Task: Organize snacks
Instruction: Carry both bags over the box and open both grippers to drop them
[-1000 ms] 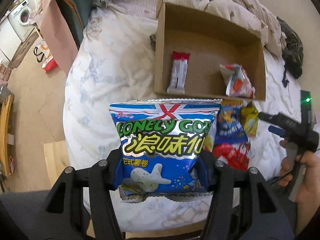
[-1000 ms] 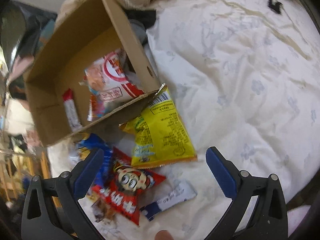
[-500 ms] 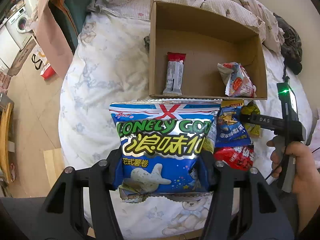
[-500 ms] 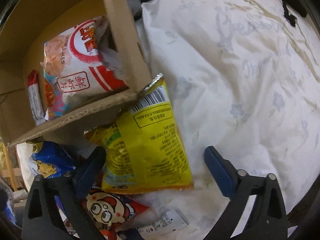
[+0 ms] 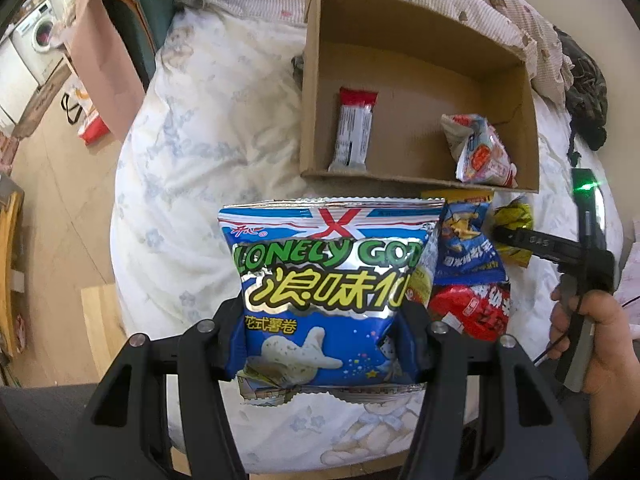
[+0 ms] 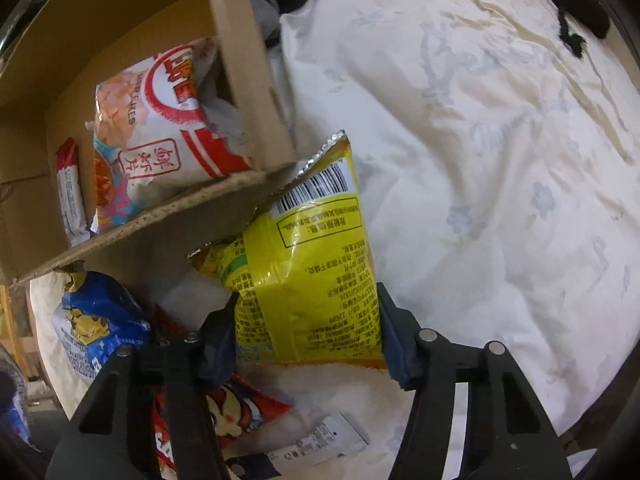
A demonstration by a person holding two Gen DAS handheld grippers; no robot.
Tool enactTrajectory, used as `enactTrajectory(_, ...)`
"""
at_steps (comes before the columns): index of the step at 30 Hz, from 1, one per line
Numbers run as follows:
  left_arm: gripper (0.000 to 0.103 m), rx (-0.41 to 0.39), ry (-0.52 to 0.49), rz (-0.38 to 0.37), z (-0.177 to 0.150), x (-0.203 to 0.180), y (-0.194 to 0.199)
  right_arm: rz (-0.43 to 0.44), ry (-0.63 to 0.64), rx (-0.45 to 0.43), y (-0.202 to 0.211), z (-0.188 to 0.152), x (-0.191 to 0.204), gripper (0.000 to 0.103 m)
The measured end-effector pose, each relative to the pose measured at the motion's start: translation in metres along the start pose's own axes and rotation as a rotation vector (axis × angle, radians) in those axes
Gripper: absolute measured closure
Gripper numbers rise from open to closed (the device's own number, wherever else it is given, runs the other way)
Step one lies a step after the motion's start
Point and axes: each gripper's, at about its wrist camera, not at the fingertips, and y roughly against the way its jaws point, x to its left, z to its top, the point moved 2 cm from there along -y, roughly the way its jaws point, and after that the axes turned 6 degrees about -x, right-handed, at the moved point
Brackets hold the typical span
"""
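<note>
In the left wrist view, the left gripper (image 5: pixel 322 344) is clamped on a blue and silver chip bag (image 5: pixel 328 288), its pads pressing the bag's lower sides so the bag stands upright between them. Beyond the bag sits the open cardboard box (image 5: pixel 416 56) on the white bedspread (image 5: pixel 192 168). Inside the box, a red-topped wrapped bar (image 5: pixel 354 128) lies near the left wall and a white and red shrimp-chip bag (image 5: pixel 482 152) lies near the right wall. Just in front of the box's near wall, a small blue snack bag (image 5: pixel 466 252) and a red snack bag (image 5: pixel 474 310) lie side by side, with a yellow packet (image 5: pixel 516 226) beside them. To the right of the box, a hand (image 5: pixel 596 340) holds the right gripper's handle.

In the right wrist view, the right gripper (image 6: pixel 306 334) has just been closing, and its blue pads now press both sides of the yellow packet (image 6: pixel 308 264), whose far end touches the box's (image 6: pixel 248 60) near corner. The shrimp-chip bag (image 6: pixel 164 132) and the bar (image 6: pixel 70 196) lie inside the box. In front of the box lie the blue bag (image 6: pixel 98 328) and the red bag (image 6: pixel 236 408).
</note>
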Motion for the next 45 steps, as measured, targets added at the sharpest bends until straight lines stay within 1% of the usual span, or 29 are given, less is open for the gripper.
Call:
enactTrajectory(3,0.048,0.02,0.014,-0.005,-0.003,0.002,-0.004,0.005,-0.038,-0.021,0.013,-0.004,-0.011,0.043)
enactTrajectory(9,0.048,0.005,0.01,0.01,-0.003,0.003,-0.001,-0.01,-0.151,-0.07,0.04,-0.012,-0.037,0.043)
enactTrajectory(12,0.048,-0.007,0.014,0.018,-0.002,0.004,0.001,-0.013,-0.206,-0.109,0.054,-0.008,-0.054,0.043)
enactTrajectory(14,0.048,-0.021,0.018,0.027,0.0,0.006,0.005,-0.014,-0.236,-0.163,0.069,-0.005,-0.06,0.043)
enactTrajectory(18,0.048,-0.041,0.043,0.035,0.005,0.013,0.01,-0.006,-0.255,-0.284,0.105,0.003,-0.068,0.043)
enactTrajectory(20,0.048,-0.052,0.056,0.041,0.01,0.017,0.012,0.033,-0.258,-0.374,0.129,0.009,-0.067,0.043)
enactTrajectory(21,0.048,-0.058,0.062,0.042,0.012,0.018,0.014,0.06,-0.246,-0.415,0.137,0.018,-0.055,0.043)
enactTrajectory(23,0.048,-0.073,0.068,0.039,0.016,0.018,0.017,0.102,-0.206,-0.464,0.144,0.029,-0.041,0.043)
enactTrajectory(25,0.049,-0.1,0.054,0.043,0.02,0.016,0.022,0.156,-0.16,-0.523,0.158,0.031,-0.029,0.043)
enactTrajectory(30,0.048,-0.147,0.009,0.058,0.029,0.003,0.03,0.26,-0.109,-0.563,0.163,0.037,-0.004,0.043)
enactTrajectory(34,0.048,-0.177,-0.011,0.061,0.044,-0.005,0.032,0.302,-0.082,-0.571,0.166,0.038,0.008,0.043)
enactTrajectory(40,0.048,-0.223,-0.035,0.065,0.072,-0.017,0.031,0.308,-0.025,-0.58,0.171,0.044,0.021,0.043)
enactTrajectory(45,0.048,-0.238,-0.047,0.071,0.095,-0.027,0.023,0.304,0.0,-0.569,0.166,0.057,0.028,0.043)
